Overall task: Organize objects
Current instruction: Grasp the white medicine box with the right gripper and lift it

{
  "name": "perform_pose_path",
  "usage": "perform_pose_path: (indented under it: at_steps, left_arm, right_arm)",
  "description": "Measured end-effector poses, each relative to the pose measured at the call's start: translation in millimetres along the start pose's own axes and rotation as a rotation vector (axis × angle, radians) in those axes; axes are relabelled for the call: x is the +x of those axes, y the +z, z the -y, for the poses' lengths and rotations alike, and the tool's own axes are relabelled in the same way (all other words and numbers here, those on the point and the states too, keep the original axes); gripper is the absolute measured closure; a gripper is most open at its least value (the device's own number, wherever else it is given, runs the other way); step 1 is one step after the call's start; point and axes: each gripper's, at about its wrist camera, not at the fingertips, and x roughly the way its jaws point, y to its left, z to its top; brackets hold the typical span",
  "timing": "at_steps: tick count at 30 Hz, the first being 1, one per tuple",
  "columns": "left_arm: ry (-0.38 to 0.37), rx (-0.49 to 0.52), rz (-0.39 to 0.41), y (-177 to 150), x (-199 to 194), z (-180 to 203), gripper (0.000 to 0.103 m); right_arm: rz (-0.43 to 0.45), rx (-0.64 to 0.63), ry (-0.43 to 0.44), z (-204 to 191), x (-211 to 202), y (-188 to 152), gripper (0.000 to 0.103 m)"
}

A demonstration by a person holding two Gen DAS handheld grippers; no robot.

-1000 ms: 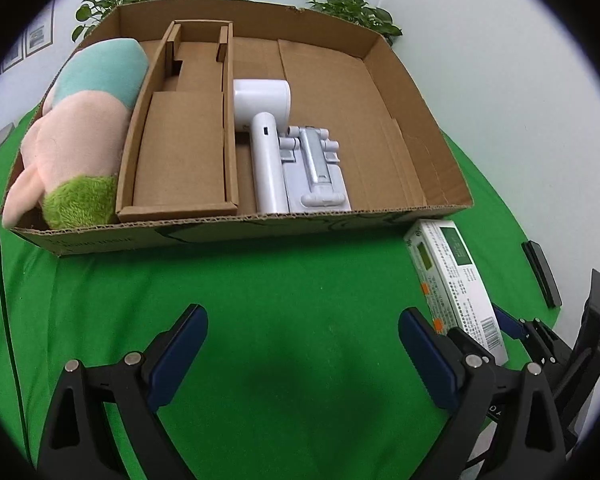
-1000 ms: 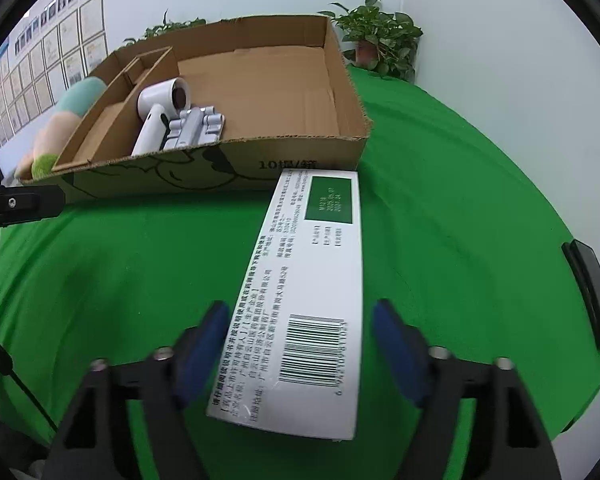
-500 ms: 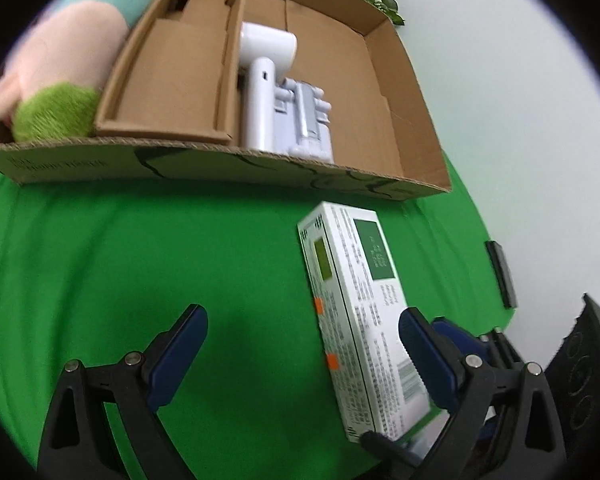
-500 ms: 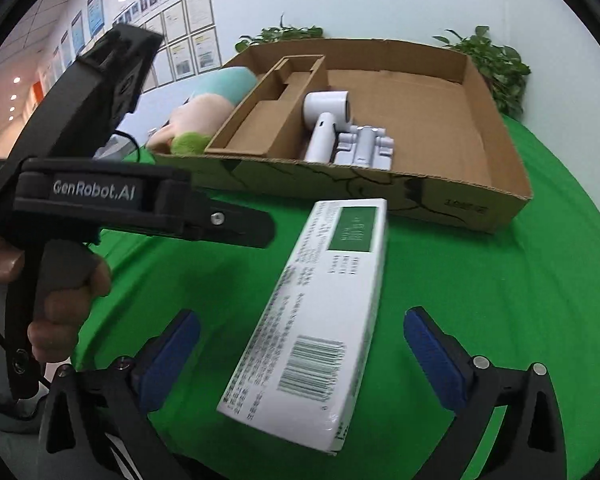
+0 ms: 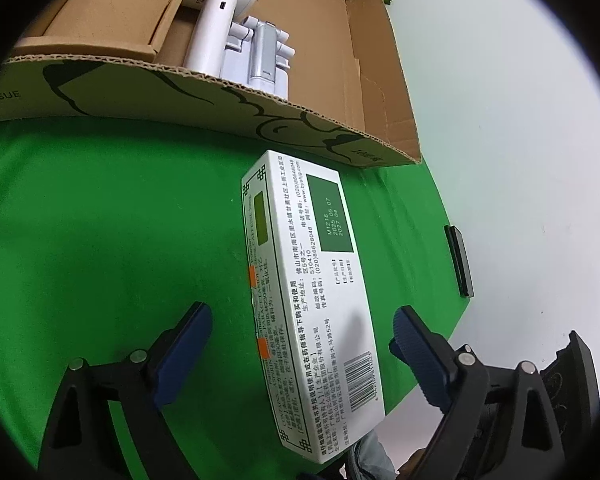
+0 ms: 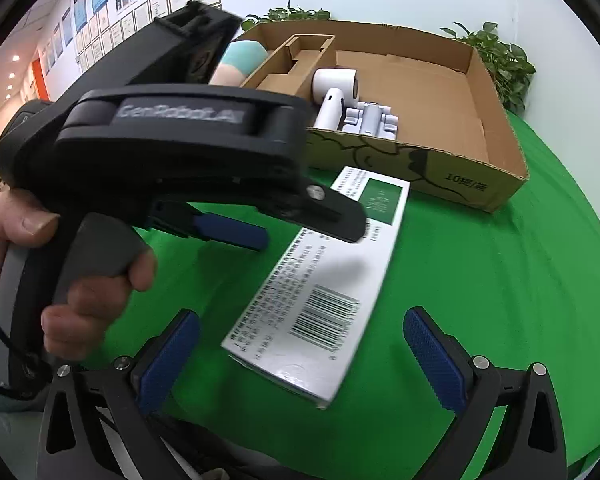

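Two tongs in our hands, one item outstanding. Item: white medicine carton (image 5: 312, 300), long and flat, printed face up with a barcode at the near end, lying on the green cloth (image 5: 100, 220) just short of the cardboard tray (image 5: 180, 92), not yet in it.

Left tongs (image 5: 300, 344): spread but closing at this moment, the carton's near half between the blue pads (image 5: 184, 344); a gap shows on either side, so nothing is pinched yet. Right tongs (image 6: 300, 356): spread wide, the carton's barcode end lying between and slightly ahead of the fingers, untouched. In the right view the left tongs sit over the carton's middle, our hand (image 6: 80, 280) on the grip.

Already stowed, ahead of both tongs: white hair dryer (image 5: 216, 28) and pale folding stand (image 5: 260, 56) side by side in the tray's middle; cardboard insert (image 6: 296, 68) to their left; soft toy (image 6: 240, 60) beyond that, mostly hidden. The tray's right-hand bay (image 6: 428, 92) lies bare.

Step in hand, as we judge it: taking hold of the carton with the left tongs. Next move calls for pads set squarely on the long sides, a firm close, then a lift clear of the tray's front wall and a carry forward to the bare bay. The right tongs should draw aside first, lest they foul the lift.

Unlisted: black strip (image 5: 458, 260) at the cloth's right edge; potted plants (image 6: 496, 60) behind the tray.
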Motion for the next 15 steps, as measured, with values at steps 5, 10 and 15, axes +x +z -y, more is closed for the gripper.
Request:
perform_pose_path:
  at_steps: [5,10,15]
  left_arm:
    - [-0.009,-0.002,-0.016,-1,3,1,0.016]
    - [-0.018,-0.01,-0.017,-1,7,3,0.016]
    - [-0.022,-0.032,-0.011,-3,7,0,0.017]
  right_arm:
    - [-0.076,0.065,-0.056,18,16,-2,0.021]
    - [-0.065,0.089,-0.041,32,13,-5,0.042]
    - [-0.056,0.147,0.067,39,12,-7,0.043]
